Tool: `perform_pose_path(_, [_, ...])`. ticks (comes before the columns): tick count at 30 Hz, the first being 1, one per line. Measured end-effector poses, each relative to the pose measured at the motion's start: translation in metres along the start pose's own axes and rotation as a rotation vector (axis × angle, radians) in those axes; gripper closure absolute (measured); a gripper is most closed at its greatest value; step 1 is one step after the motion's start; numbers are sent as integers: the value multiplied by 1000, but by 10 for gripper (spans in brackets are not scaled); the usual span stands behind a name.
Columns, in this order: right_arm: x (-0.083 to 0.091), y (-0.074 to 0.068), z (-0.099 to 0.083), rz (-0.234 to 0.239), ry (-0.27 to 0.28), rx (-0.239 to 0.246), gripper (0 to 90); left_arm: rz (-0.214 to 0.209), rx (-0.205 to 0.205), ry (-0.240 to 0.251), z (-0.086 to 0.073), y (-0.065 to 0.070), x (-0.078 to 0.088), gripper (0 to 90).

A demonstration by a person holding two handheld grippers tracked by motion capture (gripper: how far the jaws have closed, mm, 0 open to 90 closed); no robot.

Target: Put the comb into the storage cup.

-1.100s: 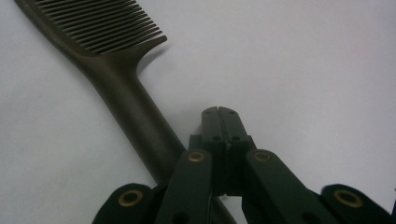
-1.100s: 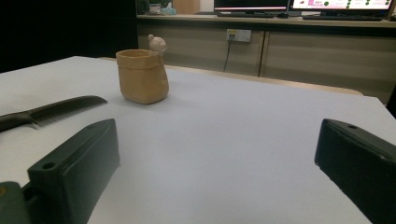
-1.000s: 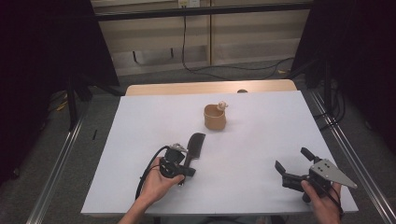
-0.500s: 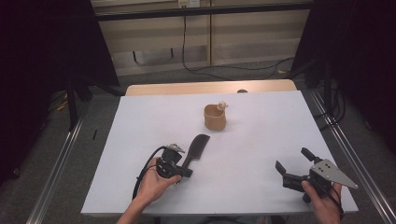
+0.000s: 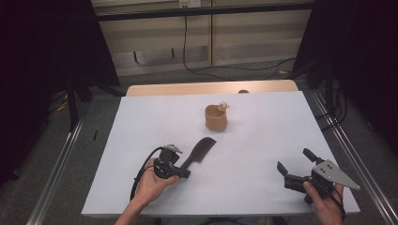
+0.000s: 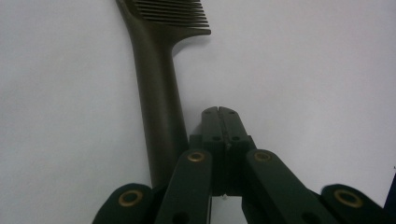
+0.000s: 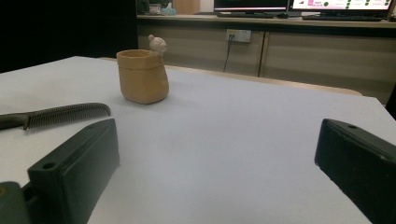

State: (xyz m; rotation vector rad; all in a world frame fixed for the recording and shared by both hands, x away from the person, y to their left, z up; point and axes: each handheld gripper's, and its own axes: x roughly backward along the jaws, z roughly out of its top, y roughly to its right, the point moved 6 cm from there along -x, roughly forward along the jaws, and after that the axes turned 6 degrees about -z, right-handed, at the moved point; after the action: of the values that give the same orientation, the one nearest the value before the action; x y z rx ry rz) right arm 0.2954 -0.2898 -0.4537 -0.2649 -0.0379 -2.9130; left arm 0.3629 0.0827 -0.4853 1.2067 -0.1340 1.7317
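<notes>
**Comb lies beside the closed left gripper**

The black comb (image 5: 199, 152) lies flat on the white surface (image 5: 263, 140), left of centre and nearer the person than the tan pot (image 5: 216, 118). Its long axis runs diagonally: the handle end sits near the left gripper (image 5: 184, 172), the toothed end points away toward the pot. In the left gripper view the jaws are pressed together with nothing between them, and the comb's handle (image 6: 159, 107) runs just beside them. The right gripper (image 5: 294, 165) rests at the near right, well apart from the comb, its jaws spread wide and empty.
</notes>
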Motion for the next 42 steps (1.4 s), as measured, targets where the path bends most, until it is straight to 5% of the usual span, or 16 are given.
perform_pose_path(21, [1,0,0,-1,1,0,0,1,-25,-10,-1,-5,4,900])
perform_pose_path(35, [2,1,0,-1,3,1,0,43,-39,-6,-3,-10,10,900])
perform_pose_path(42, [2,0,0,-2,2,0,0,13,-62,33,0,-7,11,900])
